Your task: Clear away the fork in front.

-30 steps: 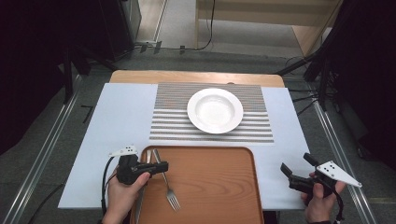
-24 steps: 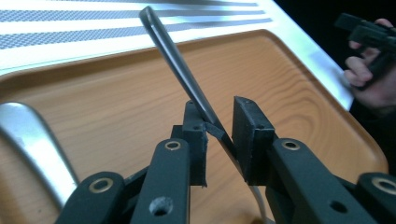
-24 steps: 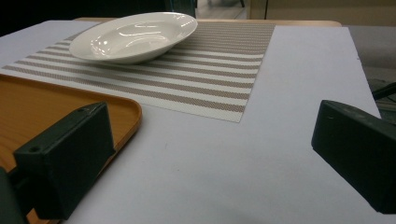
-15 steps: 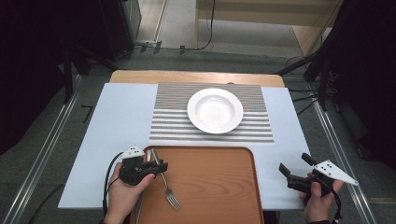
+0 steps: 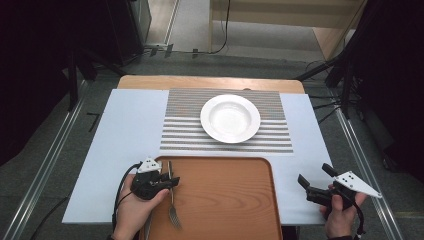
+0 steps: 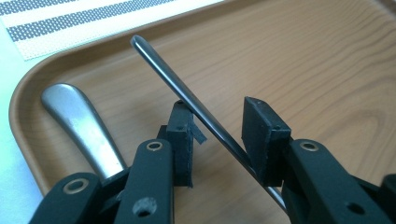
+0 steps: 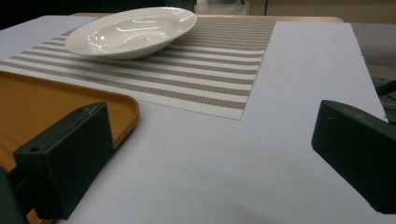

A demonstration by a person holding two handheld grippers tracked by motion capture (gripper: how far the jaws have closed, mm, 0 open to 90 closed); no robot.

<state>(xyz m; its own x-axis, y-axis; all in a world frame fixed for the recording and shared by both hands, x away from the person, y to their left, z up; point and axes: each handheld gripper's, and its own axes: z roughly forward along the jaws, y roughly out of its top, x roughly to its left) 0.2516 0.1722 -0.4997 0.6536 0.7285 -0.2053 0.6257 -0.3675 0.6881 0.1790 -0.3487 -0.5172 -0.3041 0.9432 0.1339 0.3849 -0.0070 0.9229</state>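
A metal fork (image 5: pixel 172 202) lies on the wooden tray (image 5: pixel 225 200), tines toward the near edge. My left gripper (image 5: pixel 174 181) sits over the tray's left side, across the fork's handle. In the left gripper view a thin metal handle (image 6: pixel 187 100) runs slanted between the pads of the left gripper (image 6: pixel 217 123). It lies close along the right pad, with a gap at the left pad. These jaws have just been opening, and they stand open around the handle. My right gripper (image 5: pixel 314 174) hovers wide open and empty over the white table right of the tray.
A second, broader metal handle (image 6: pixel 79 114) lies on the tray near its rounded corner. A white deep plate (image 5: pixel 230 118) stands on the striped placemat (image 5: pixel 185 135) beyond the tray. The white board (image 7: pixel 289 93) has bare room on both sides.
The left gripper's jaws have parted a little around the fork's handle and the hand has barely shifted. The right gripper has stayed where it was.
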